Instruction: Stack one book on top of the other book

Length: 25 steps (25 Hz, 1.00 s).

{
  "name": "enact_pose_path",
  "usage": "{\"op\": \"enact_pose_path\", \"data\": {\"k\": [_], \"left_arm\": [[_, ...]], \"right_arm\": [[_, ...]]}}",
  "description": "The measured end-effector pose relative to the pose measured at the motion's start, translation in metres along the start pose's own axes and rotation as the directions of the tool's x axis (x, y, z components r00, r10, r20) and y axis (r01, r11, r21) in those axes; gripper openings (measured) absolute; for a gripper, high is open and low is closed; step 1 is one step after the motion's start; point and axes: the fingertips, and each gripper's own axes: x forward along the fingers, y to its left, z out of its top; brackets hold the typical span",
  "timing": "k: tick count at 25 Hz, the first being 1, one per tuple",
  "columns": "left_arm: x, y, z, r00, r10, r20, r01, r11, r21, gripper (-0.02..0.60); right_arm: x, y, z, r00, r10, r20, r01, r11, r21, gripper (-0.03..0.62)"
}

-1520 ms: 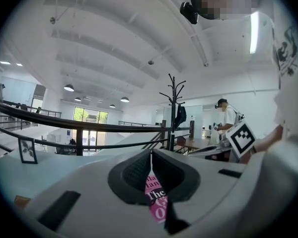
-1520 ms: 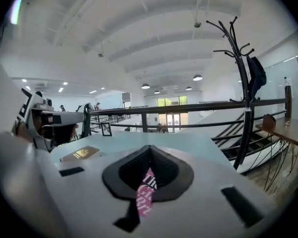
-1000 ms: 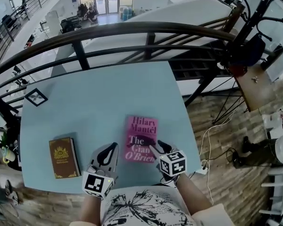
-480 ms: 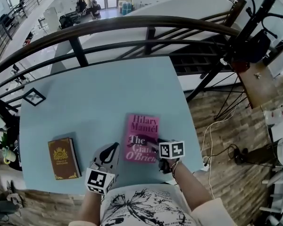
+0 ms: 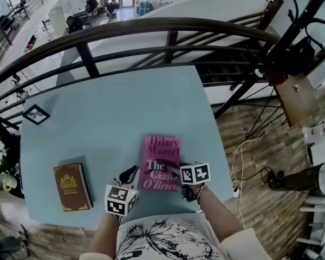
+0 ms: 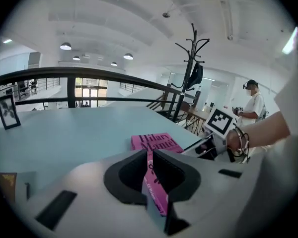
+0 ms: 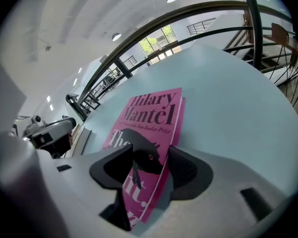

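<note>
Nothing is stacked yet: both books are lying flat and well apart on the pale blue table (image 5: 97, 112). The brown book with the gold emblem (image 5: 72, 187) is sitting untouched near the left front corner. You are working on the pink Hilary Mantel paperback (image 5: 161, 158), which is lying near the front edge.

Your left gripper (image 5: 130, 173) is clenched on nothing, its tips pointing at the paperback's spine. Your right gripper (image 5: 172, 170) is straddling the paperback's near right edge. Its jaws have just been closing around that edge but are not visibly pinching it.

You are probably still securing the pickup, leaving the lift, carry and placement undone.
</note>
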Motion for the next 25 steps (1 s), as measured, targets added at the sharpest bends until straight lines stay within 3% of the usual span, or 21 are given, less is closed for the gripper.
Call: {"op": "enact_pose_path", "data": {"k": [5,6,7,10,12,17,25], "left_arm": [[0.024,0.004,-0.036,0.975,-0.05,-0.215,0.017,0.988,-0.152,0.02],[0.028,0.002,-0.042,0.966,-0.068,-0.251,0.023,0.984,-0.175,0.062],[0.033,0.001,-0.049,0.954,-0.084,-0.287,0.028,0.98,-0.195,0.151],[0.046,-0.002,-0.068,0.921,-0.117,-0.371,0.025,0.969,-0.244,0.195],[0.053,-0.004,-0.076,0.91,-0.141,-0.391,0.027,0.958,-0.284,0.201],[0.067,-0.005,-0.083,0.908,-0.215,-0.36,0.035,0.894,-0.447,0.206],[0.071,-0.009,-0.082,0.913,-0.221,-0.343,0.053,0.897,-0.439,0.204]], "right_arm": [[0.001,0.001,-0.002,1.0,-0.003,0.0,0.003,1.0,-0.01,0.213],[0.0,0.001,-0.002,1.0,-0.001,0.001,0.001,1.0,-0.012,0.213],[0.0,0.001,-0.002,1.0,0.0,0.003,0.001,1.0,-0.017,0.213],[0.0,0.002,0.0,1.0,0.007,0.019,-0.006,0.999,-0.031,0.215],[-0.001,0.002,0.0,1.0,0.01,0.028,-0.009,0.999,-0.037,0.215],[-0.001,0.002,0.002,0.999,0.016,0.037,-0.015,0.999,-0.044,0.219],[-0.001,0.002,0.002,0.997,0.003,0.072,-0.001,1.0,-0.025,0.221]]}}
